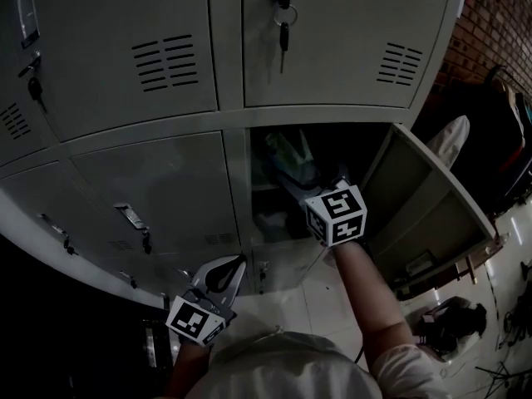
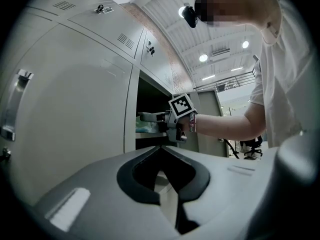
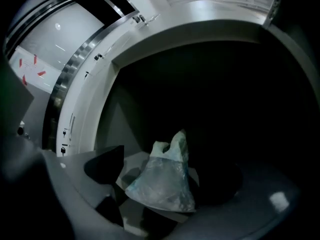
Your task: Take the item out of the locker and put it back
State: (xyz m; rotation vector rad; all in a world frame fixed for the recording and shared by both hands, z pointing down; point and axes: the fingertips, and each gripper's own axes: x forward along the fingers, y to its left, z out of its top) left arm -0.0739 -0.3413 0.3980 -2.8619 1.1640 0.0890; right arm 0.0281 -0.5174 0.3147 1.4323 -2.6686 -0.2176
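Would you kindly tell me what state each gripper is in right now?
Left gripper: closed, empty.
Right gripper: open; plastic bag in front, not gripped.

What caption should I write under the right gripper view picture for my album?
Open right gripper faces a crumpled plastic bag resting inside the dark locker.
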